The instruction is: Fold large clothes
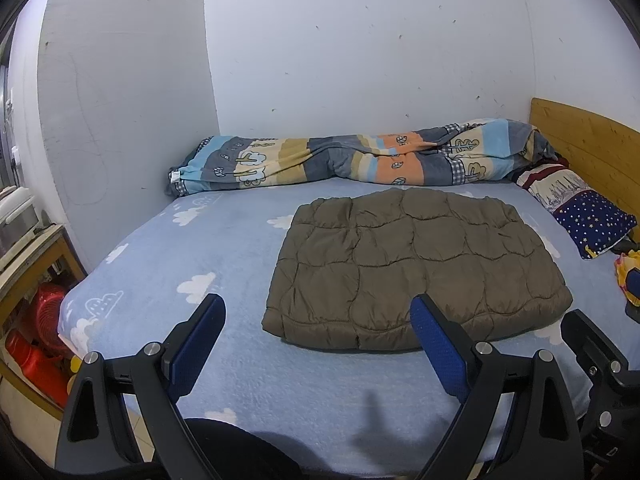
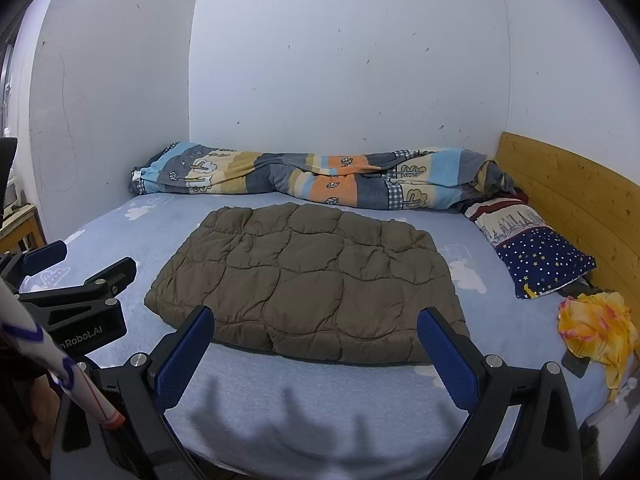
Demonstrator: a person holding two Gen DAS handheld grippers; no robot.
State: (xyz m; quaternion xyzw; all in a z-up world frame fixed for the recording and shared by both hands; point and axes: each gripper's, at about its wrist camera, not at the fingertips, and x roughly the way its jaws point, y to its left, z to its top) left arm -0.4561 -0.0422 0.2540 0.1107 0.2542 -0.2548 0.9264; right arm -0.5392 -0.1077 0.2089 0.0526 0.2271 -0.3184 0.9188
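Observation:
An olive-brown quilted jacket (image 1: 416,268) (image 2: 308,280) lies folded into a flat rectangle in the middle of the bed (image 1: 224,248) (image 2: 320,408). My left gripper (image 1: 318,310) hovers over the bed's near edge, short of the jacket's front left corner, its blue-padded jaws wide open and empty. The right gripper (image 2: 316,322) hangs in front of the jacket's near edge, also wide open with nothing between its pads. Each gripper shows at the edge of the other's view: the right gripper (image 1: 592,344) and the left gripper (image 2: 80,264). Neither touches the jacket.
A rolled patterned blanket (image 1: 360,156) (image 2: 312,176) lies along the wall. A starry pillow (image 1: 580,208) (image 2: 536,252) and yellow cloth (image 2: 600,328) sit by the wooden headboard (image 2: 568,200). A shelf with red items (image 1: 40,328) stands left of the bed.

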